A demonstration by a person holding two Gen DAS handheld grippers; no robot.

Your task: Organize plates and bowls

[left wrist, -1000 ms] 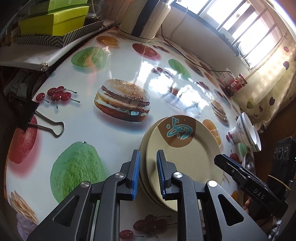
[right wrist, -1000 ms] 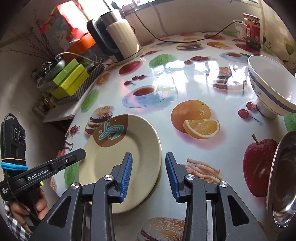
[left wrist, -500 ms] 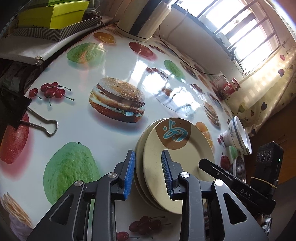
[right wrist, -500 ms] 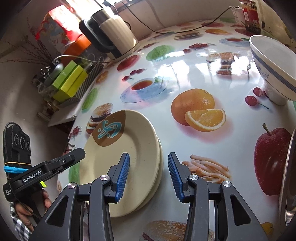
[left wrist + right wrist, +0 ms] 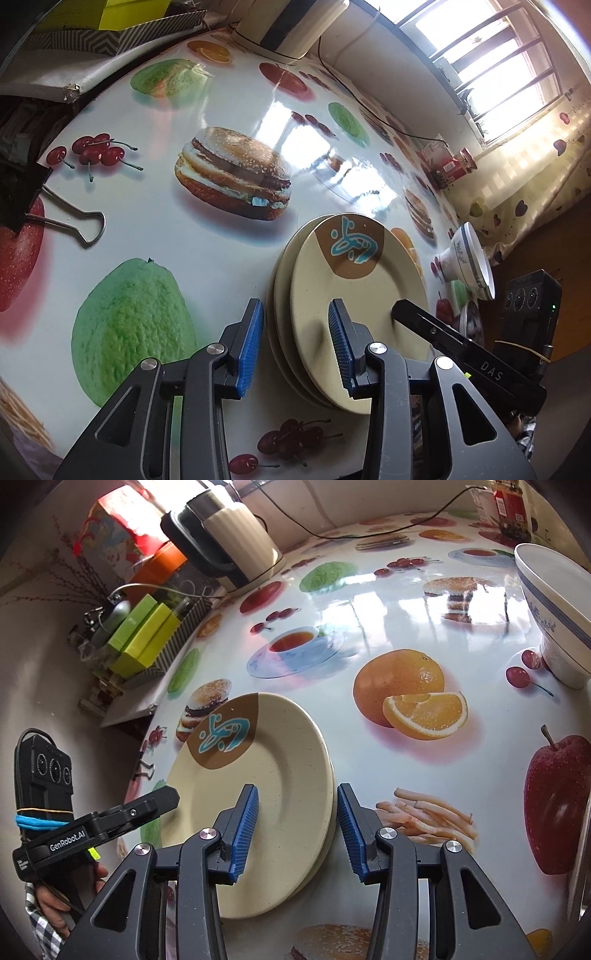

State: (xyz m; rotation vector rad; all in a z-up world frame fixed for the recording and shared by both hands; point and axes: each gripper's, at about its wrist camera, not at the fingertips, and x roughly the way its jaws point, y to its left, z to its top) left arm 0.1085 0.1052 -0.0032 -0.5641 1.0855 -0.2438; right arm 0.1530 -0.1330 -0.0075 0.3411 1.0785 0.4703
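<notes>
A stack of cream plates (image 5: 354,295) with a brown and blue motif lies on the food-print tablecloth; it also shows in the right wrist view (image 5: 258,775). My left gripper (image 5: 295,343) is open, its jaws astride the stack's left rim without touching. My right gripper (image 5: 295,827) is open, its jaws astride the stack's right rim. A white bowl with a blue band (image 5: 469,262) stands upright beyond the plates, at the right in the right wrist view (image 5: 554,616). A metal bowl (image 5: 471,325) shows partly near it.
A cream electric kettle (image 5: 232,542) with its cord stands at the back. Green boxes in a patterned tray (image 5: 147,638) sit at the table's left edge. A binder clip (image 5: 55,218) grips the cloth's edge. A red jar (image 5: 458,166) stands by the window.
Both grippers opened wider. The left gripper let go of the top plate's rim, and the plate now rests on the stack. Both grippers stayed at the stack's rims.
</notes>
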